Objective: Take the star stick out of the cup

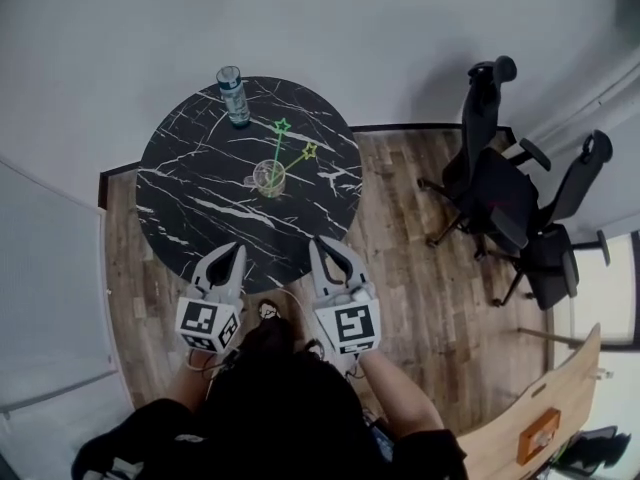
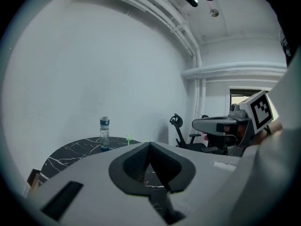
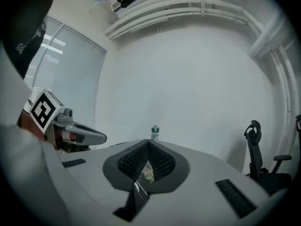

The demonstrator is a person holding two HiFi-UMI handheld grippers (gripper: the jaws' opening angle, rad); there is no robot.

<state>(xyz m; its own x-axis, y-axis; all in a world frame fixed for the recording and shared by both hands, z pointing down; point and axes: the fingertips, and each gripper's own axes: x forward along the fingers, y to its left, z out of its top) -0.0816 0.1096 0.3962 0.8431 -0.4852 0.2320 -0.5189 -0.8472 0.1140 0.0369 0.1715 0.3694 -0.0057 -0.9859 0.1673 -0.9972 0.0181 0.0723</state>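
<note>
Cup (image 1: 268,178) on table (image 1: 190,203), star sticks (image 1: 279,144) inside, bottle (image 1: 233,95) behind.

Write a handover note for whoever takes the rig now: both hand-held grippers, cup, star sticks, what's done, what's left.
Left hand-held gripper: jaws together, empty, at the near edge of the black marble table.
Right hand-held gripper: likewise shut and empty.
Cup: upright near the table's middle, holding a green star stick and a yellow star stick; a bottle stands at the far edge.
Done: nothing yet.
Left: open a gripper, reach the cup, grip a stick, lift it clear.
</note>
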